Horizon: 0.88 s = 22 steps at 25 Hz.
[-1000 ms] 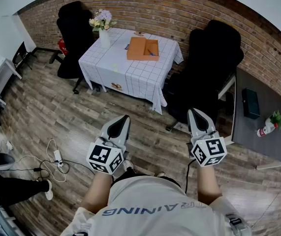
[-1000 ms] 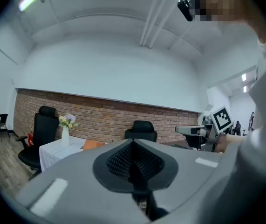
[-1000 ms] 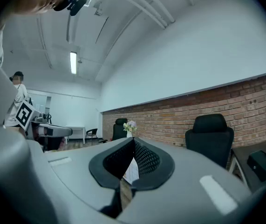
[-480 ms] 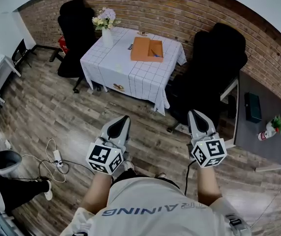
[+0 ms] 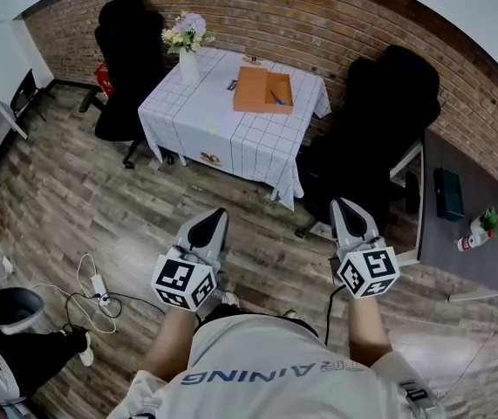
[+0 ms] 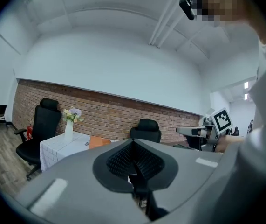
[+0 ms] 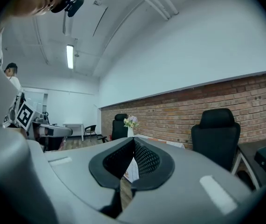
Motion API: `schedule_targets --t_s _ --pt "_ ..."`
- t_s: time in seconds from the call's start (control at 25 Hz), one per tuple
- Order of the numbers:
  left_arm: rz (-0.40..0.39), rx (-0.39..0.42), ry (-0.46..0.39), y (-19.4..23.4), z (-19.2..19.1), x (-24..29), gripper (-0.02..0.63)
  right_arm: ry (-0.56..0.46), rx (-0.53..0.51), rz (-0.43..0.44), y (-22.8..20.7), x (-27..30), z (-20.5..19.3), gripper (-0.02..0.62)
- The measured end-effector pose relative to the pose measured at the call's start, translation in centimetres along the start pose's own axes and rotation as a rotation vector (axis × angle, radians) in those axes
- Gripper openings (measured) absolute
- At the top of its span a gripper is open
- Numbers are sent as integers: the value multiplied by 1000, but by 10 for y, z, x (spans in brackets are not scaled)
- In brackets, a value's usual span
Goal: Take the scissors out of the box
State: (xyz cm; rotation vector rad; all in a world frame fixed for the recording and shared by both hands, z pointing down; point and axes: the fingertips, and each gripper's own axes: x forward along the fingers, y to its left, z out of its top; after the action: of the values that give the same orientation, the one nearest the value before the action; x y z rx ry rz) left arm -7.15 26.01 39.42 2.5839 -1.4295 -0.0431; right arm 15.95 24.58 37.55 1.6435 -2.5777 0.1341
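An open orange box (image 5: 253, 89) lies on the white checked tablecloth of a table (image 5: 198, 112) at the far side of the room. Something blue, probably the scissors' handle (image 5: 276, 101), shows inside its right part. I hold both grippers level at waist height, far short of the table, over the wooden floor. The left gripper (image 5: 220, 214) is shut and holds nothing. So is the right gripper (image 5: 343, 204). In the left gripper view the box (image 6: 98, 143) appears small beyond the closed jaws of the left gripper (image 6: 133, 143).
A vase of flowers (image 5: 186, 46) stands on the table's left corner. Black office chairs (image 5: 126, 55) (image 5: 375, 120) flank the table. A grey desk (image 5: 471, 225) is at the right. Cables and a power strip (image 5: 98, 285) lie on the floor beside a seated person's leg (image 5: 30, 347).
The view has crept forward toward the table. The box sits slightly right and lower in the frame. Both grippers keep the same shut pose in front of me.
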Motion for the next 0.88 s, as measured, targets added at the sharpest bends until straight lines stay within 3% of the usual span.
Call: schedule_targets --t_s 0.2,0.44,0.88 --pt "-25 2 -10 34 6 5 0 5 4 -39 12 23 -3 15" --pt "-37 -8 30 60 -7 9 0 52 1 -26 33 53 -14 15" --pt "21 -7 33 106 4 57 0 60 28 37 13 134 -13 15"
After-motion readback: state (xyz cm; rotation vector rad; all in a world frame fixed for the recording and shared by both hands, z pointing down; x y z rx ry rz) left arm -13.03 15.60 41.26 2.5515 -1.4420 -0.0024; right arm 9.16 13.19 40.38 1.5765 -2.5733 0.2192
